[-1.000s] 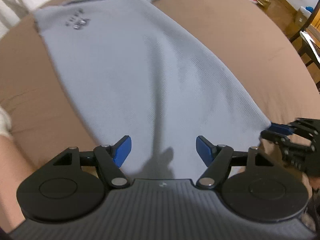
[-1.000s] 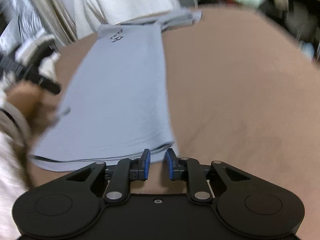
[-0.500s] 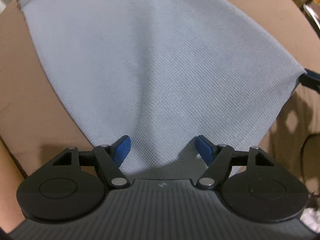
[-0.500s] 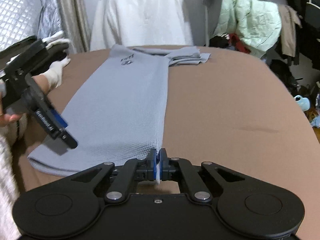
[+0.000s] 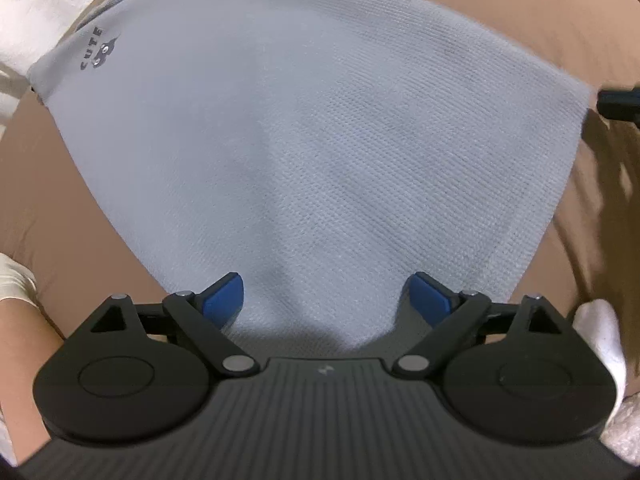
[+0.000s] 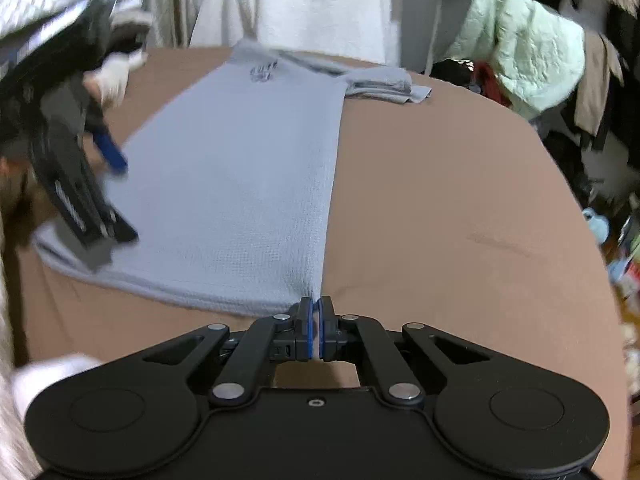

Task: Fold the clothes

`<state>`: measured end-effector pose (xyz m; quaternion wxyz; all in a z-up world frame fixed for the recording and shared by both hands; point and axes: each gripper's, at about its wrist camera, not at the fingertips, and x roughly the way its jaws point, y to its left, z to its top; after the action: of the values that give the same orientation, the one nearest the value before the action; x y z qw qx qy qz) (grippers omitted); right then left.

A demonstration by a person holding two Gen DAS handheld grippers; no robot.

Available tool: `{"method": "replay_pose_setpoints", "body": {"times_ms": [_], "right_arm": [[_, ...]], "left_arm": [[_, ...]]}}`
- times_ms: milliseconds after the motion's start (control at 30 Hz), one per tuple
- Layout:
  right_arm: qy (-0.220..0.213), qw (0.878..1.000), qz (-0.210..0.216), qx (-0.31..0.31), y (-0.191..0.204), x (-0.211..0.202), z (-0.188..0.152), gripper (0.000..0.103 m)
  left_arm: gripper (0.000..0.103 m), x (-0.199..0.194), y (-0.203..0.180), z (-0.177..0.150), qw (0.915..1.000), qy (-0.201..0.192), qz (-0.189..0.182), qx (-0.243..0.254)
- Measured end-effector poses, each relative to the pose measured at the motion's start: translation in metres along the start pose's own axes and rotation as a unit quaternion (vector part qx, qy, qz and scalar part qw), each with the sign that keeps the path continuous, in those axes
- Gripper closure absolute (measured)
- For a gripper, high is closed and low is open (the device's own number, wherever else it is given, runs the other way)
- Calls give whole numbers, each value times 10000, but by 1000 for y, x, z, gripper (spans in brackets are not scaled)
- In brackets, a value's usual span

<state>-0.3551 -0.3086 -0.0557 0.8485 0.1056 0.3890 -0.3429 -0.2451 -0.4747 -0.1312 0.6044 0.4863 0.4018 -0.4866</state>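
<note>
A light grey T-shirt (image 5: 312,128) with a small dark "CUTE" print (image 5: 98,50) lies folded lengthwise into a long strip on the brown surface (image 6: 460,200). My left gripper (image 5: 328,300) is open, its blue pads (image 5: 224,296) spread over the shirt's near hem. In the right wrist view the shirt (image 6: 248,184) runs away from me, a sleeve (image 6: 384,86) sticking out at the far end. My right gripper (image 6: 315,330) is shut on the hem's right corner. The left gripper (image 6: 80,196) shows over the hem's left part.
The brown surface (image 5: 48,184) extends on all sides of the shirt. White cloth (image 6: 312,4) and hanging clothes, one pale green (image 6: 520,48), stand behind the far edge. White-gloved hands (image 6: 116,72) hold the grippers. Clutter lies on the floor at right (image 6: 624,264).
The right gripper closed on the hem's right corner. The left gripper stayed open and moved in over the near hem, tilting so the print came into view at top left.
</note>
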Motion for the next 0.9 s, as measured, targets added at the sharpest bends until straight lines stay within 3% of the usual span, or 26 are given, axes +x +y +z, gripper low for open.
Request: {"method": "replay_pose_setpoints", "body": {"times_ms": [67, 133, 233, 333, 367, 400, 433, 500, 533, 567, 700, 800, 900], "right_arm": [[152, 9997, 38, 167, -2, 7, -5, 103], [25, 9970, 349, 685, -14, 6, -4, 99], [-121, 9802, 823, 1798, -41, 7, 0, 93], [-121, 9607, 1222, 2491, -60, 14, 0, 89], [-117, 9574, 1316, 2569, -62, 17, 0, 84], [-81, 9551, 1376, 2624, -62, 22, 0, 69], [-47, 9526, 1417, 2693, -62, 27, 0, 63], [-32, 9503, 1466, 2745, -58, 35, -1, 63], [-150, 9559, 1414, 2568, -50, 32, 0, 67], [-268, 9611, 1361, 2390, -43, 30, 0, 92], [-819, 9864, 805, 1177, 1, 15, 15, 94], [-1204, 9914, 488, -137, 44, 1, 23, 94], [-932, 9882, 819, -900, 72, 5, 25, 94]], "left_arm": [[11, 0, 8, -3, 9997, -5, -101, -241], [11, -2, 16, -6, 9986, -59, -181, -490], [11, -9, 26, -11, 9962, -204, -214, -823], [11, -14, 32, -12, 9935, -218, -209, -1096], [11, -14, 35, -10, 9932, -238, -199, -1122], [11, -14, 37, -7, 9932, -262, -180, -1124], [11, -13, 40, -5, 9931, -285, -162, -1126], [11, -13, 46, 1, 9930, -333, -124, -1130], [11, -13, 45, 3, 9932, -354, -79, -1109], [11, -17, 41, 3, 9933, -394, -54, -1086], [11, -26, 43, 10, 9902, -706, -317, -1159], [11, -31, 44, 14, 9869, -846, -488, -1281], [11, -24, 50, 25, 9827, -827, -743, -1483]]}}
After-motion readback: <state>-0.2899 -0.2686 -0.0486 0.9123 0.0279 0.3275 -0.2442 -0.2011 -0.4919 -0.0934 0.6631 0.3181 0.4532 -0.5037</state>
